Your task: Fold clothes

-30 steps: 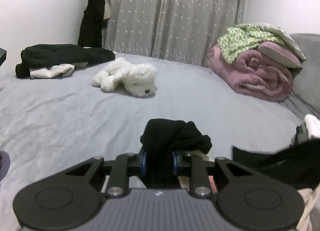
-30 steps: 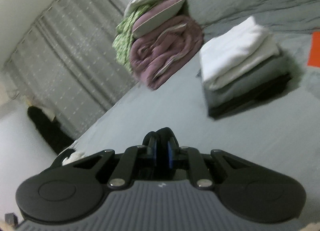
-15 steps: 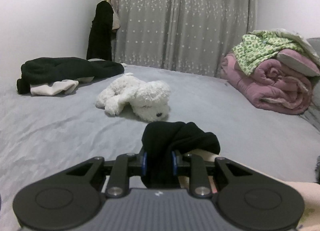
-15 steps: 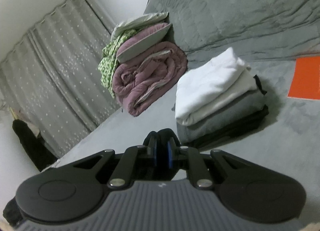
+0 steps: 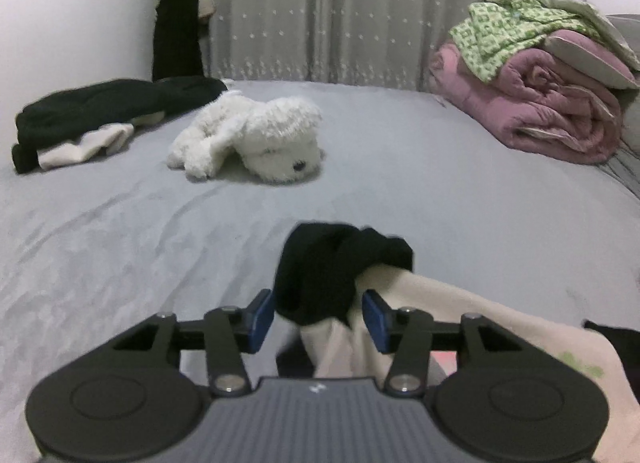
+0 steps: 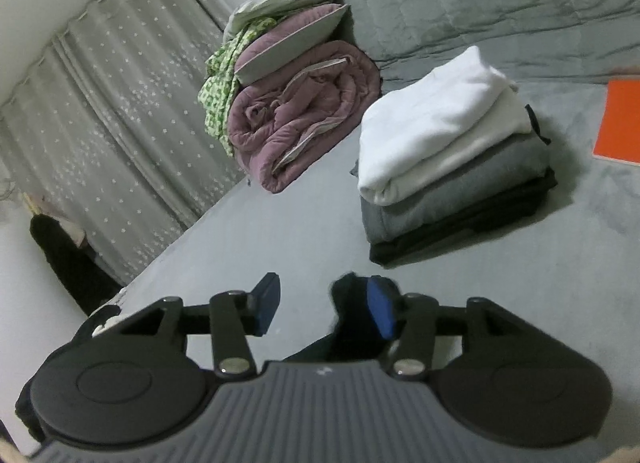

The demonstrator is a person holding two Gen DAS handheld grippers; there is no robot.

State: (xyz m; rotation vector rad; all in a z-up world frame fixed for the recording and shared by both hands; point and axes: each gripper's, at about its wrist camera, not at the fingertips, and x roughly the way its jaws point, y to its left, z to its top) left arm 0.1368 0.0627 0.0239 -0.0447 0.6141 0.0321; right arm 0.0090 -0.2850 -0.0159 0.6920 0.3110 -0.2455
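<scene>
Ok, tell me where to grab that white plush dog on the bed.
Grip the white plush dog across its body behind the head, coming from above. It lies flat on the grey bedsheet, head towards the camera, and its body is the narrower, softer part that should compress between the fingers.

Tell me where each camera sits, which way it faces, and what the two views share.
Left wrist: sits on the left gripper, faces along the bed toward the curtain; its fingers have just opened around a black and cream garment, past it a plush dog.
Right wrist: sits on the right gripper, tilted, faces the folded stack; its fingers have just opened, black cloth against one.
Shared: the pink quilt, curtain and bed.
</scene>
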